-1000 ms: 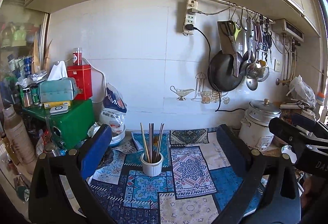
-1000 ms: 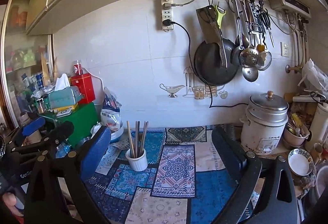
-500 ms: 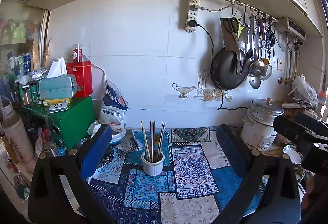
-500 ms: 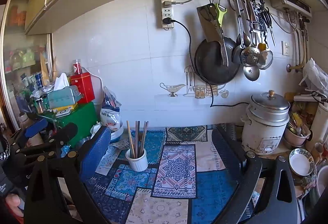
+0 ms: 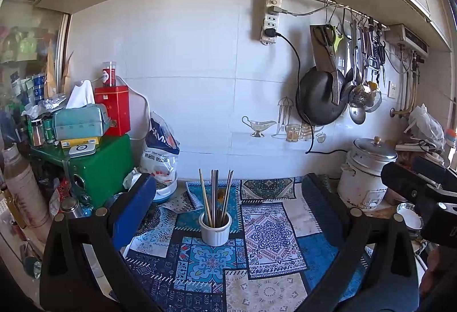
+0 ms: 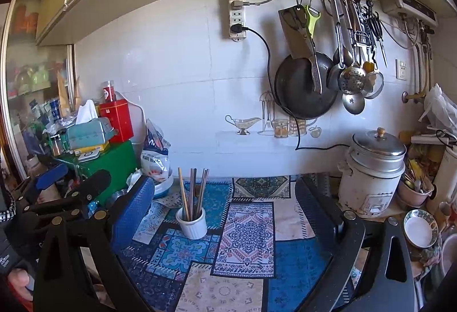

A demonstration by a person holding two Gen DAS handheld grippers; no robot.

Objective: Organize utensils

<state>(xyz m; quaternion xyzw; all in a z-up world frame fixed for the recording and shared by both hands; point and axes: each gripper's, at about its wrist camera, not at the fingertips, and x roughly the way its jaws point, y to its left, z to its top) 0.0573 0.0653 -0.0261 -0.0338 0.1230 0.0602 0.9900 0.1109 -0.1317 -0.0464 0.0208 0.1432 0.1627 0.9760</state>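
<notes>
Standing near the middle of the patchwork-patterned mat (image 5: 268, 237), toward its back edge, a white ribbed cup (image 5: 214, 229) holds a bundle of chopsticks (image 5: 217, 195), all upright and fanned slightly. Both grippers hang above the mat's front edge, apart from the cup and holding nothing.

Left gripper (image 5: 228, 197): jaws spread wide, blue pad on its left finger, the cup seen between the fingers.
Right gripper (image 6: 222, 197): jaws likewise spread wide and empty, the cup seen just inside its left finger.

Left wrist view only: a tall pale bottle (image 5: 24, 189) at the worktop's far left edge, and the right gripper's dark body at the frame's right edge.
Right wrist view only: a patterned bowl (image 6: 420, 229) with a white inside and a pot of assorted utensils (image 6: 414, 189), both at the worktop's right end beside the rice cooker (image 6: 371, 172); also the left gripper's side and a fingertip at lower left.

Surface and room: the mat covers the worktop; at the left end sit a green box (image 5: 100, 166) carrying a tissue box (image 5: 80, 120) and a red tin (image 5: 112, 109), with a printed bag (image 5: 160, 149) beside it. White tiled wall behind; power strip (image 5: 270, 18); a rail with a black pan (image 5: 320, 98), a cleaver, scissors, ladles and a skimmer hung from hooks. Cabinet overhead.
</notes>
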